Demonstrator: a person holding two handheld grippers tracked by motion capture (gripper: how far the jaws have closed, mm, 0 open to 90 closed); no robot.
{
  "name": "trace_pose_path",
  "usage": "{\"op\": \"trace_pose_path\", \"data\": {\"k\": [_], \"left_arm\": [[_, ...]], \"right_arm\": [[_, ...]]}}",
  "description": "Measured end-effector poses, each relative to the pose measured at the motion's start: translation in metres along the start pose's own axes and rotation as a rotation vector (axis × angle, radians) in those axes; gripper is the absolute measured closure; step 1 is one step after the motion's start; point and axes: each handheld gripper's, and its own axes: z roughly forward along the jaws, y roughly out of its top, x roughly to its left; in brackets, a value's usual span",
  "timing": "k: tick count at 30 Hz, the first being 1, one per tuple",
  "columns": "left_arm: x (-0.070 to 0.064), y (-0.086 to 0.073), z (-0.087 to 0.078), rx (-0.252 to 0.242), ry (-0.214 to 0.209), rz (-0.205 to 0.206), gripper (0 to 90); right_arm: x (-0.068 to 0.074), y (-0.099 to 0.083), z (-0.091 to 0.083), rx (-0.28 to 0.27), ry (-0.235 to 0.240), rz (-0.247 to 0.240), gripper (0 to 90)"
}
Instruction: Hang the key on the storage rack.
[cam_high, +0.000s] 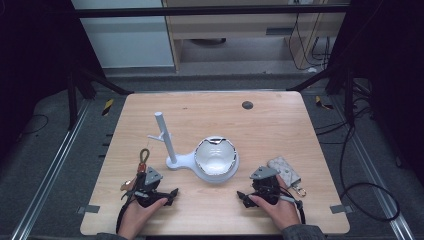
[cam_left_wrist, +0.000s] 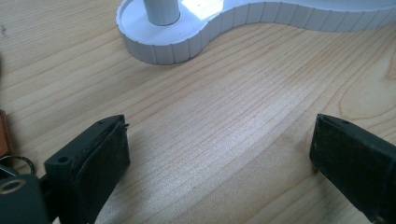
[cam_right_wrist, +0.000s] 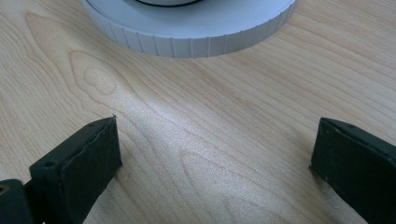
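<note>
- Between the left gripper (cam_high: 172, 192)'s wide-parted jaws lies nothing but bare wood; in the left gripper view (cam_left_wrist: 219, 158) they frame open grain, with the white stand (cam_left_wrist: 163, 39)'s ribbed base just ahead of them.
- The right gripper (cam_high: 241, 195) stands the same way: jaws spread wide and empty, and in the right gripper view (cam_right_wrist: 212, 163) they point at the round end of the stand's base (cam_right_wrist: 191, 39).
- The things nearest the jaws are a keyring (cam_high: 144, 157) with a braided loop and brown fob, lying left of the stand and just beyond the left gripper, and a small quilted pouch (cam_high: 284, 170) with a metal clasp, right of the stand and beside the right gripper.
- By judgement, the keyring is light and floppy. It would swing if lifted, so the stiff fob or the ring joint looks like the surest place to pinch. The loop would then be left free for the stand's side peg.
- The pouch looks soft and light. It should yield under the jaws, so a grip across its body seems safer than one on the dangling clasp.
- The white bowl (cam_high: 215, 156) seated on the stand looks hard and breakable, best left unbumped.
- Both hands rest low on the desk (cam_high: 280, 120), in front of the stand on either side. The left hand (cam_high: 137, 212) and right hand (cam_high: 281, 207) angle their grippers inward toward its base.
</note>
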Motion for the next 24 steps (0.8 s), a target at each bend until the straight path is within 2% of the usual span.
{"op": "trace_pose_path", "data": {"k": [9, 11, 13, 18, 21, 24], "left_arm": [[0.001, 0.0, -0.001, 0.002, -0.011, 0.009, 2.9], [0.003, 0.0, -0.004, -0.008, -0.025, -0.014, 4.1], [0.006, 0.001, -0.012, -0.022, -0.025, -0.02, 5.1], [0.024, 0.009, -0.041, -0.015, 0.027, -0.019, 13.2], [0.039, 0.016, -0.054, 0.032, 0.047, -0.031, 16.8], [0.056, 0.021, -0.06, 0.081, 0.066, -0.054, 17.0]], "right_arm": [[0.0, 0.0, 0.0, 0.0, -0.003, 0.0, 1.3], [0.0, 0.0, 0.0, 0.0, -0.004, 0.001, 1.3], [0.0, 0.0, 0.0, 0.0, -0.005, 0.0, 1.3], [0.0, 0.0, 0.0, 0.0, -0.005, 0.0, 1.3], [0.0, 0.0, 0.0, 0.0, -0.006, 0.0, 1.3], [0.0, 0.0, 0.0, 0.0, -0.006, 0.001, 1.3]]}}
